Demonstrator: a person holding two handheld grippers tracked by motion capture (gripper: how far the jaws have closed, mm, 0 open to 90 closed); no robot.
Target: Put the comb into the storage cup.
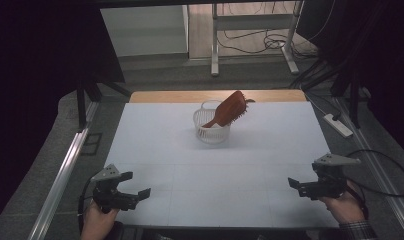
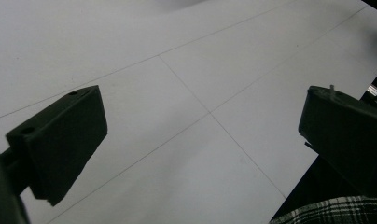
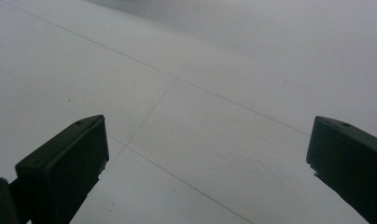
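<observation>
A white slotted basket [image 1: 210, 131] stands on the white table [image 1: 165, 150], near the middle of its far half. A reddish-brown hairbrush [image 1: 230, 108] leans in it, handle down and bristle head sticking out to the upper right. My left gripper [image 1: 135, 184] is held over the near left corner, open, far from the basket. In the left gripper view its jaws [image 2: 200, 126] stand wide apart over bare tabletop. Near the front right corner my right gripper [image 1: 302, 179] is also open. Its own view has the jaws [image 3: 205, 154] spread over bare tabletop.
A wooden strip [image 1: 190, 96] runs along the table's far edge. Aluminium rails [image 1: 65, 170] flank the table on both sides. A power strip [image 1: 338, 125] and cables lie on the floor at the right. A plaid sleeve [image 2: 331, 212] is at the near edge.
</observation>
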